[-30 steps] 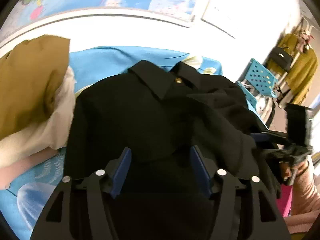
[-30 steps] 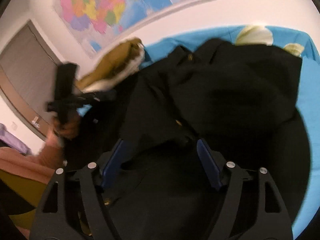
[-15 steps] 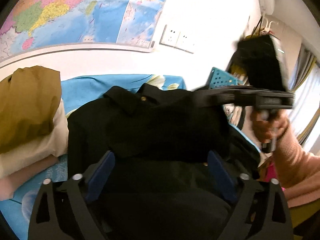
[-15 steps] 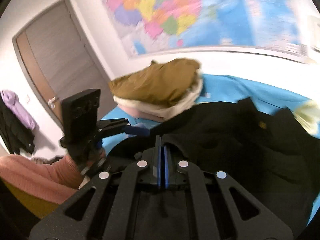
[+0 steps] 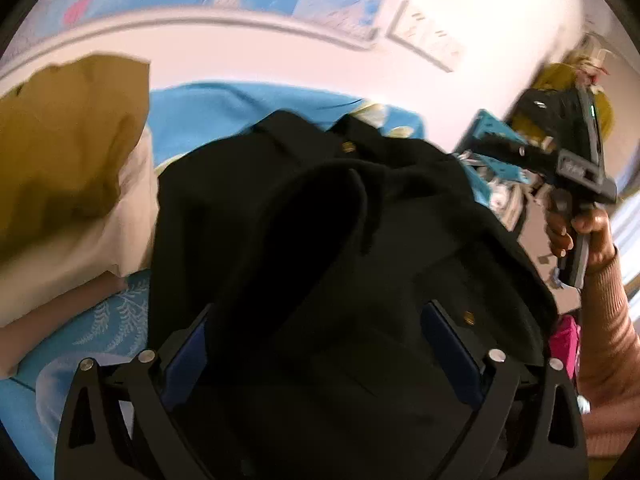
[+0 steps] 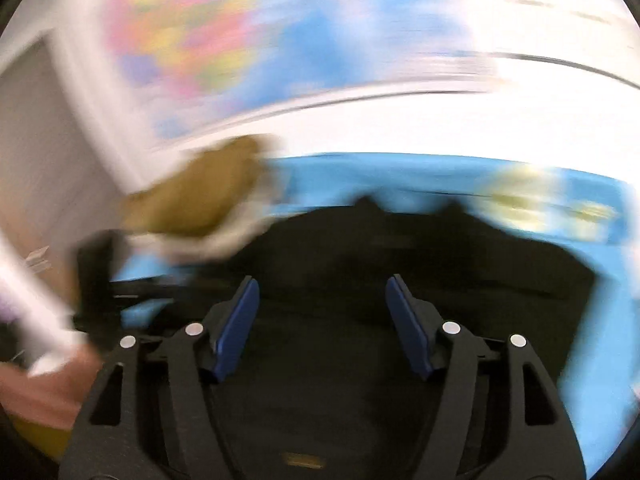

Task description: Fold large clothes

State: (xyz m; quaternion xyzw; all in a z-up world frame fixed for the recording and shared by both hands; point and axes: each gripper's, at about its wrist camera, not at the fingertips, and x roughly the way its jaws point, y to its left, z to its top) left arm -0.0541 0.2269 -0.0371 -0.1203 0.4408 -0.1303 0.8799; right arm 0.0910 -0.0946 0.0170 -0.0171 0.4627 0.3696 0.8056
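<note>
Left wrist | black coat [image 5: 320, 220] beneath left gripper [image 5: 320, 344], jaws wide, closing, pinching nothing

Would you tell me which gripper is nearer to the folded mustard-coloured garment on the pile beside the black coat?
Left. The left gripper hangs over the black coat just beside the mustard garment; the right gripper is raised beyond the coat's far side, away from it.

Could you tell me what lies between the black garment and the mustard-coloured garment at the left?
In the left wrist view, a cream folded cloth lies between them, under the mustard garment and beside the black garment.
</note>
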